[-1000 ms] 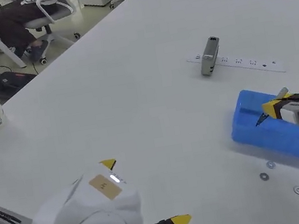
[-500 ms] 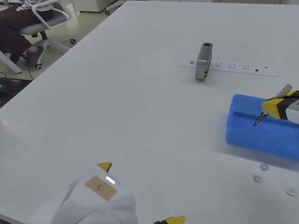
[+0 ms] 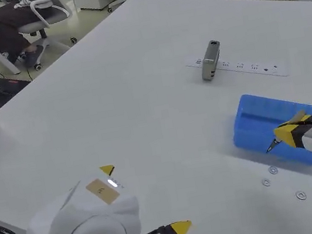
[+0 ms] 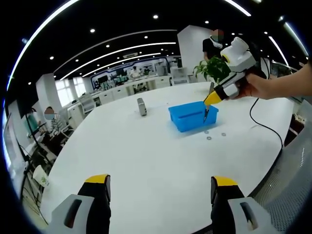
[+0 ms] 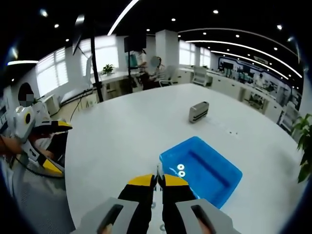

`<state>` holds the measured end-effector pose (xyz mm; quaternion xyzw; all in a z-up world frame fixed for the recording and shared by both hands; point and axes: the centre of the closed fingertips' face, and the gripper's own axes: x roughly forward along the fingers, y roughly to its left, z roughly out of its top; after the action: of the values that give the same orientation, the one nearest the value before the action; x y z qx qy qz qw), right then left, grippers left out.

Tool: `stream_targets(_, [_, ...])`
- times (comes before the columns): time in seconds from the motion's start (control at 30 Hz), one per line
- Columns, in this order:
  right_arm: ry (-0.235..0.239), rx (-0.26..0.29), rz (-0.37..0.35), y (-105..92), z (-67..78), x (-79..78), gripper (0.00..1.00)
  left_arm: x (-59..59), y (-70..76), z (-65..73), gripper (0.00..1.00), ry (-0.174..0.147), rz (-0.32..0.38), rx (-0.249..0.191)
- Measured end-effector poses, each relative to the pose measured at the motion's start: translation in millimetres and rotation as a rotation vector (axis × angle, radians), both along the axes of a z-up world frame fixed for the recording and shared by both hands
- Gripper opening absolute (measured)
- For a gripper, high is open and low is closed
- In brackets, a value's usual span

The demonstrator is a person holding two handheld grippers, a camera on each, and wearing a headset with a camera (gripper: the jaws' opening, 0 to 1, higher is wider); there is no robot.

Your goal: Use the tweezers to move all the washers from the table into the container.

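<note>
Right gripper (image 3: 286, 132) fingers clamping tweezers (image 3: 271, 145) at container (image 3: 256, 114) edge, left gripper (image 4: 158, 187) fingers spread, open table (image 3: 141, 95)

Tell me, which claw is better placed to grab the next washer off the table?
Right. The right claw holds the tweezers, tips close to the loose washers beside the container. The left claw hangs open, far away.

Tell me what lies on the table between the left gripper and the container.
Bare white table: in the left gripper view nothing lies between the left gripper and the container. The washers lie beside the container, off that line.
</note>
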<state>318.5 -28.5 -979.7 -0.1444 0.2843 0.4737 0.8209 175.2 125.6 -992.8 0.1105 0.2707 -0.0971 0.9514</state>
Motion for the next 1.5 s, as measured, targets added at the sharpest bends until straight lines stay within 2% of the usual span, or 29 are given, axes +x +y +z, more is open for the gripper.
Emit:
stream_targets(0.2, [0.036, -0.039, 0.009, -3.8, -20.8, -9.9, 0.02, -0.1, -0.2, -0.3, 0.86, 0.002, -0.001, 0.002])
stream_targets(0.47, [0.05, -0.068, 0.007, -7.9, -35.0, -10.8, 0.02, -0.5, -0.2, -0.5, 0.86, 0.003, -0.002, 0.003])
stream_targets(0.63, [0.056, -0.072, 0.013, -6.9, -37.7, -12.3, 0.02, -0.8, -0.1, -1.2, 0.86, 0.007, -0.002, 0.004])
stream_targets(0.7, [0.043, -0.094, 0.024, -6.9, -40.4, -12.9, 0.02, -0.8, -0.3, -1.0, 0.86, 0.006, -0.002, 0.004])
stream_targets(0.83, [0.028, -0.099, 0.034, -6.3, -39.3, -12.5, 0.02, -0.9, -0.3, -1.5, 0.86, 0.008, -0.002, 0.005])
stream_targets(1.1, [0.022, -0.074, 0.015, -6.9, -39.0, -12.1, 0.02, -1.2, -0.6, -1.6, 0.85, 0.009, -0.004, 0.006])
stream_targets(1.33, [0.037, -0.006, -0.043, -4.8, -38.5, -9.1, 0.02, -1.2, -0.9, -2.0, 0.85, 0.01, -0.007, 0.007])
stream_targets(1.5, [0.009, -0.011, -0.055, -5.3, -38.5, -8.9, 0.02, -1.0, 0.4, -2.2, 0.85, 0.01, -0.002, 0.01])
